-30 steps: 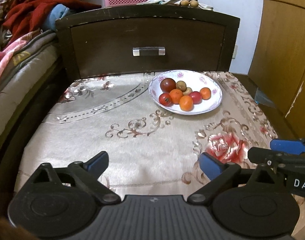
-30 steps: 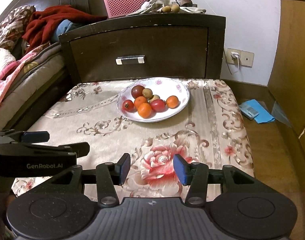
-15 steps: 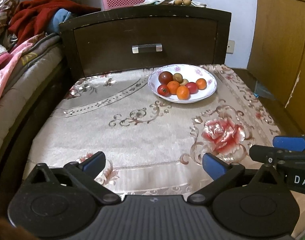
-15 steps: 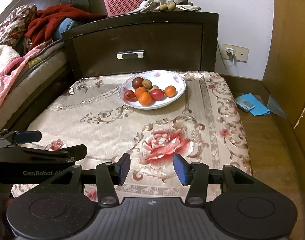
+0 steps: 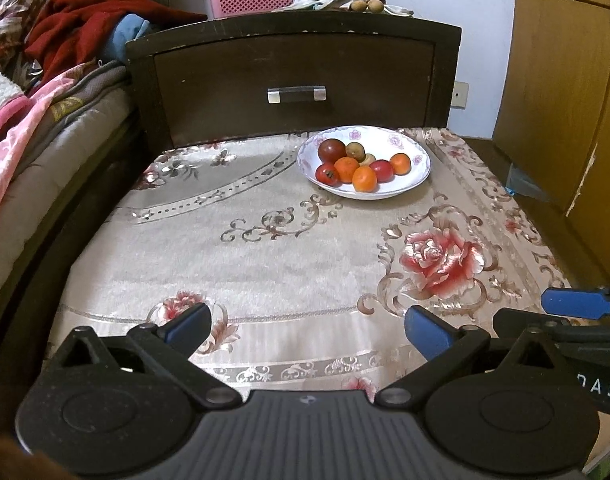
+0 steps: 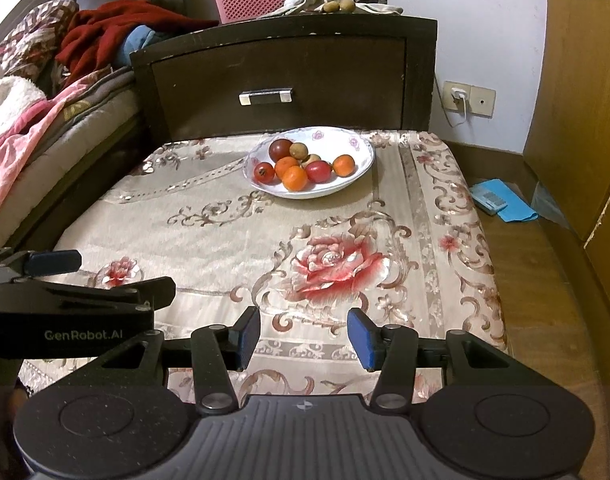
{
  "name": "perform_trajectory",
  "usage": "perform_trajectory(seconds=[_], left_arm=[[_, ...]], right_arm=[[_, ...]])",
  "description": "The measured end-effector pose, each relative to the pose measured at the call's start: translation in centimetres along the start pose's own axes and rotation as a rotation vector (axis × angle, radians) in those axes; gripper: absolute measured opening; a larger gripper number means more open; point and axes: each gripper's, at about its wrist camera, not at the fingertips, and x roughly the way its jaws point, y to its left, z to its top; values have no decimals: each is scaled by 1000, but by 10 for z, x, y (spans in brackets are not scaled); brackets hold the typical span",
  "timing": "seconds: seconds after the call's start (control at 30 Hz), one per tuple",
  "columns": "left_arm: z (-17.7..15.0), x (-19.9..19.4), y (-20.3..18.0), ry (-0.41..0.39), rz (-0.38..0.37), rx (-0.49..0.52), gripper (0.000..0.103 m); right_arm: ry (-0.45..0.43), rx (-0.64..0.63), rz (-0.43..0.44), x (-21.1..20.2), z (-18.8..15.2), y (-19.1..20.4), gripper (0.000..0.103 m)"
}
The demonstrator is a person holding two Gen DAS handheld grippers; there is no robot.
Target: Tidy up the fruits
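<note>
While one plate (image 5: 421,160) holds eight fruits (image 5: 364,178), both claws gape empty.

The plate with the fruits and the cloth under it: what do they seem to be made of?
The plate looks like glazed ceramic or maybe melamine: white, glossy, with small printed pink flowers on the rim. The cloth looks like a woven, plush-like fabric with a soft sheen: beige, with a rose and shiny scroll patterns.

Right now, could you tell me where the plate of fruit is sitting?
In both wrist views the plate of fruit sits at the far end of the floral cloth, right of centre, just in front of the dark drawer front.
</note>
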Motion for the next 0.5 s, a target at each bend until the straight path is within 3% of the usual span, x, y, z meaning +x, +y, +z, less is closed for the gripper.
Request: perform_trajectory(seconds=[0.5], left_arm=[[-11,-7,-1,7,24,17,103]], right_arm=[[18,-7,-4,-5,-10,5,43]])
